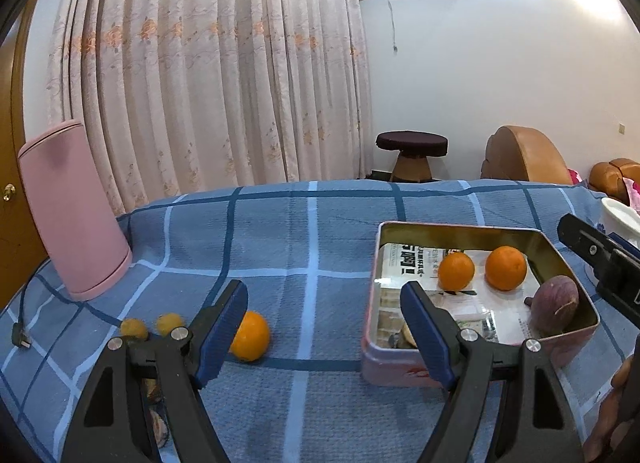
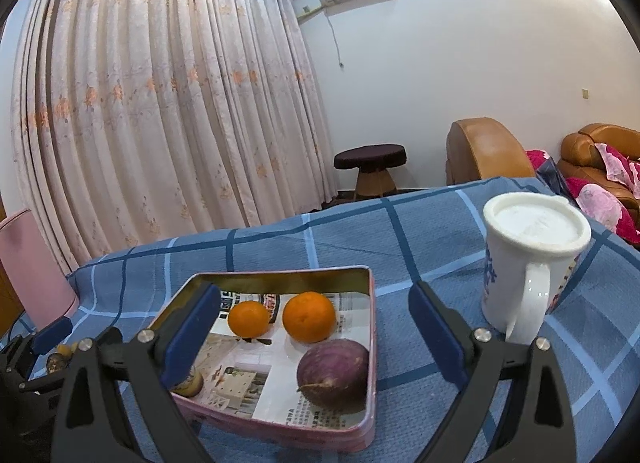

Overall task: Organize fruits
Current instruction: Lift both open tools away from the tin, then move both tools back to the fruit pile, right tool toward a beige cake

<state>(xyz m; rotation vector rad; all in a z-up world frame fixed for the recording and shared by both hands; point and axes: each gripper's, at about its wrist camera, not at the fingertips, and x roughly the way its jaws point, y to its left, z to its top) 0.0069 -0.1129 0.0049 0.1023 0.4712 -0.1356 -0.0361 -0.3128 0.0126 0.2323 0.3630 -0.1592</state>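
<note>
Two oranges [image 2: 249,318] [image 2: 309,316] and a purple fruit [image 2: 333,375] lie in the open tin [image 2: 370,303], on printed paper lining its floor. The left tool [image 1: 324,339] points slightly downward over the blue checked cloth [image 1: 312,231], its blue-padded fingers [image 1: 222,327] spread wide with nothing between them. One finger stands just in front of a loose orange [image 1: 250,336] on the cloth; the other overlaps the near left corner of the tin. Two small yellow fruits [image 1: 134,328] [image 1: 170,323] lie left of that orange. The right tool [image 2: 316,339] also tilts gently down, spread wide and empty; its left finger overlaps the tin's left wall, and its right finger sits over the cloth near a white mug [image 2: 528,263]. The paper carries Chinese print, too small and skewed to read. The mug bears a blue pattern that cannot be made out. A pink cylinder [image 1: 72,211] stands at the far left.
</note>
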